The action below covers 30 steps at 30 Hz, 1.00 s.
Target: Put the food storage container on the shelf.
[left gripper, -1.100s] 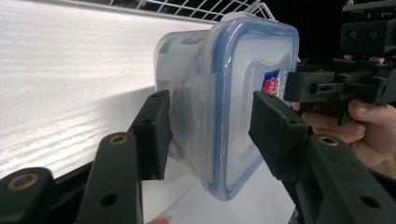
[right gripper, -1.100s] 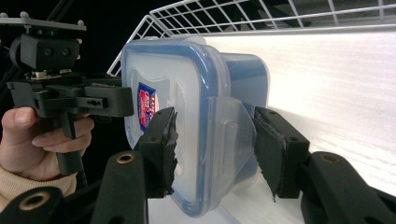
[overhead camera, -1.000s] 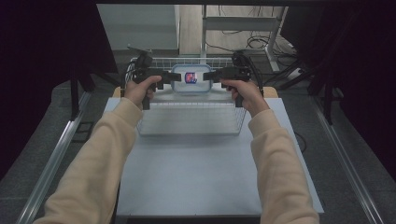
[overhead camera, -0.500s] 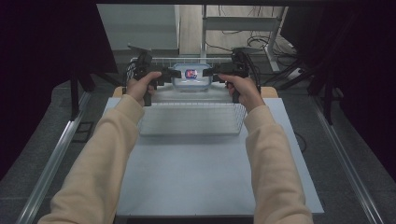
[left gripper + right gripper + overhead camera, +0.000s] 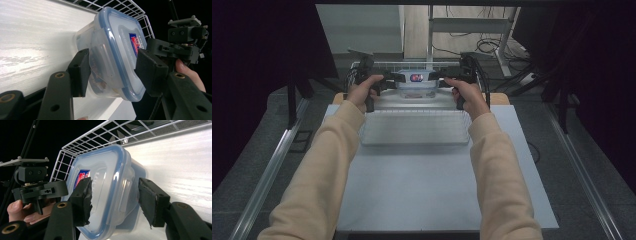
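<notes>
A clear plastic food container with a blue-rimmed lid and a red and blue label sits between my two grippers at the far end of the table. My left gripper holds its left end. In the left gripper view one pad presses the lid and the other the base of the container, with the left gripper shut on it. My right gripper holds the opposite end. There the right gripper closes over the lid and base of the container. I cannot tell whether the container touches the white board.
A white wood-grain board lies under the container, with a white wire basket behind it. A flat wire rack lies on the pale table just in front of my hands. Dark frames and cables surround the table.
Both grippers have carried the container a little farther away from me, over the white board, and it has stayed there for the last half second.
</notes>
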Motion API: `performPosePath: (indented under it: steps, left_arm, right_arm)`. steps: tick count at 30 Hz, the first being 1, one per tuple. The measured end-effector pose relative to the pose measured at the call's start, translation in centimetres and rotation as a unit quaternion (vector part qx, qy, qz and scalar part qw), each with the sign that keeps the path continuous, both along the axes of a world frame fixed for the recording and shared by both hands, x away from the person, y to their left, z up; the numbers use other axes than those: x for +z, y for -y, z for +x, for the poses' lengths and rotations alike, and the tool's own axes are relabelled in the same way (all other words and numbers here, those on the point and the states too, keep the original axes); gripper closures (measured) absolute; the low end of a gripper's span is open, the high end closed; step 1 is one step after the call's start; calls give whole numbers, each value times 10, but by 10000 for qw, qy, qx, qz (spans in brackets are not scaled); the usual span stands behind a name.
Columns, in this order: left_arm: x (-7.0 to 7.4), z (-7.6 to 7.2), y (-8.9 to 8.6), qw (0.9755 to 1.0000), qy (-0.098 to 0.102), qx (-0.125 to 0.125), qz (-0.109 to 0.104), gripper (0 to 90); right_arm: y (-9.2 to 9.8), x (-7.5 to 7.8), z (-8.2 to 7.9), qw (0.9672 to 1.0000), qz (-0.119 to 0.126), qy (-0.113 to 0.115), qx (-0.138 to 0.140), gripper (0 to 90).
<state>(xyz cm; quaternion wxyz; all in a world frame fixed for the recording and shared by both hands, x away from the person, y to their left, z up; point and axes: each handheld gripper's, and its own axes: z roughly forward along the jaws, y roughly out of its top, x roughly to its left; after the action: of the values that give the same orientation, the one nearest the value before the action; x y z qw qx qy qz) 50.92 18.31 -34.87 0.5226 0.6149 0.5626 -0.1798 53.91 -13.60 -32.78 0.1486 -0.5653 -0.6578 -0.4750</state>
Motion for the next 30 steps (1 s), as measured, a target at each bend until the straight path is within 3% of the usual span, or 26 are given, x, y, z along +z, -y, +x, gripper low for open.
performPosePath:
  steps: [5, 7, 9, 10, 13, 15, 16, 17, 18, 19, 21, 23, 26, 27, 30]
  left_arm:
    - [0, -1, 1, 10000, 32, 12, 27, 450]
    - [2, -2, 4, 9999, 110, 35, 77, 378]
    - [5, -5, 6, 9994, 267, 106, 211, 305]
    - [8, -8, 7, 9983, 386, 174, 393, 271]
    - [17, -18, 8, 9950, 785, 299, 538, 208]
    - [24, -28, 9, 9898, 1117, 333, 825, 192]
    - [27, -35, 10, 9861, 1288, 335, 997, 188]
    - [31, -44, 11, 9808, 1496, 285, 1221, 187]
    - [32, -50, 11, 9782, 1607, 273, 1286, 184]
    - [33, -58, 11, 9757, 1735, 244, 1312, 185]
    - [33, -74, 10, 9731, 1923, 163, 1259, 188]
    - [30, -92, 11, 9695, 2099, 153, 1258, 193]
    - [22, -121, 11, 9599, 2394, 113, 1454, 205]
    - [17, -131, 11, 9586, 2454, 63, 1446, 209]
    - [0, -160, 13, 9507, 2636, -53, 1633, 212]
  right_arm:
    - [-3, 1, -2, 9999, -91, 27, -38, 418]
    - [-7, 2, -4, 9995, -282, 117, -102, 293]
    - [-9, 3, -7, 9991, -322, 199, -167, 245]
    - [-10, 5, -9, 9987, -368, 276, -210, 210]
    - [-12, 15, -20, 9959, -537, 663, -292, 142]
    - [-11, 22, -28, 9931, -634, 939, -285, 121]
    - [-9, 26, -34, 9912, -692, 1110, -225, 117]
    - [-7, 29, -40, 9895, -700, 1258, -154, 117]
    - [-3, 31, -47, 9874, -705, 1419, -13, 118]
    - [-1, 32, -52, 9857, -724, 1523, 66, 118]
    - [7, 33, -64, 9800, -788, 1810, 250, 130]
    - [15, 31, -79, 9723, -925, 2112, 379, 145]
    - [29, 25, -104, 9596, -1115, 2532, 514, 164]
    - [33, 22, -113, 9562, -1137, 2641, 554, 174]
    - [47, 11, -139, 9489, -1120, 2873, 664, 190]
